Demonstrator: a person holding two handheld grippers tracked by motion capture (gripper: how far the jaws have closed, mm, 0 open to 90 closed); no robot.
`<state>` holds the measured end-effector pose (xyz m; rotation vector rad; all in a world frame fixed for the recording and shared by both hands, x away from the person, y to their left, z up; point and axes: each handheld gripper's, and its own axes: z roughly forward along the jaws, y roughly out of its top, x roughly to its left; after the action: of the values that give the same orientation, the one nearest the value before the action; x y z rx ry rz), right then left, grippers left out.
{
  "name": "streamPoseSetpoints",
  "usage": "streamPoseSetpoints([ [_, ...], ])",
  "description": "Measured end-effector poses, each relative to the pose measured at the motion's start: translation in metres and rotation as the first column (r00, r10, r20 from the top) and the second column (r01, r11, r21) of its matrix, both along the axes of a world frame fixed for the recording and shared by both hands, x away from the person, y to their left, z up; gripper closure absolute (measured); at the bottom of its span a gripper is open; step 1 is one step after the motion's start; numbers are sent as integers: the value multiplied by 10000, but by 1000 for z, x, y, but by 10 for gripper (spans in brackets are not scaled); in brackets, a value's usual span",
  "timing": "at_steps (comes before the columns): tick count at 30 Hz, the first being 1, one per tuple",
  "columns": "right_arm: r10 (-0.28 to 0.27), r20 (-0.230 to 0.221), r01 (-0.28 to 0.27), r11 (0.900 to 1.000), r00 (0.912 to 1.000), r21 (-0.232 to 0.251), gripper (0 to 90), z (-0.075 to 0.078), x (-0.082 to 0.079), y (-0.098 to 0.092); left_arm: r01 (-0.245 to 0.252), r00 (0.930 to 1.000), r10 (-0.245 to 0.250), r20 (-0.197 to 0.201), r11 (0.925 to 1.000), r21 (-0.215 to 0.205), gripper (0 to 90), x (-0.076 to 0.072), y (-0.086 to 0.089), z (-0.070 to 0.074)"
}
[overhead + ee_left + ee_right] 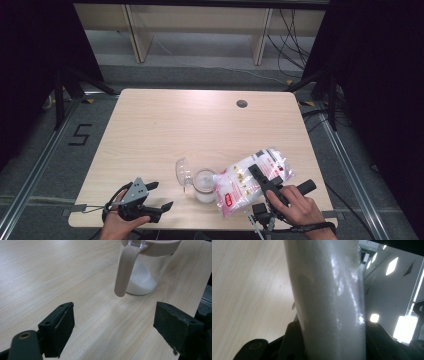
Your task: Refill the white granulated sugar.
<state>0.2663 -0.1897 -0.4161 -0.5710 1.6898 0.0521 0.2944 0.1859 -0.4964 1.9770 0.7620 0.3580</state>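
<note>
Holding the bag (252, 181) clamped in your right gripper (258, 174), you've got its long axis slanting down toward the jar (204, 185) just left, while your left gripper (159, 196) sits wide open and empty.

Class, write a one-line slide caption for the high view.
Right gripper tilts a bag over an open jar; left gripper waits open.
</note>
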Motion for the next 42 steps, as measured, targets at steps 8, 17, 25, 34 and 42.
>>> streamPoseSetpoints([
  [8, -3, -175, 6, 9999, 9998, 158, 686, 0, -1, 1, -29, 10000, 29, -8, 10000, -26, 166, 0, 0, 0],
  [17, -86, -7, 86, 9999, 10000, 68, 686, 1, 0, -2, -19, 10000, 19, -1, 10000, -15, 166, 0, 0, 0],
  [25, 78, -27, -79, 9996, 10000, -280, 687, -2, -2, 5, -39, 10000, 39, -7, 10000, -33, 166, 0, 0, 0],
  [34, -18, 62, 19, 9998, 10000, -185, 689, 1, -2, 1, -7, 10000, 7, -9, 10000, 2, 166, 0, 0, 0],
  [42, -77, -38, 76, 9997, 10000, -224, 691, 2, -2, 2, 11, 10000, -11, -7, 10000, 34, 166, 0, 0, 0],
])
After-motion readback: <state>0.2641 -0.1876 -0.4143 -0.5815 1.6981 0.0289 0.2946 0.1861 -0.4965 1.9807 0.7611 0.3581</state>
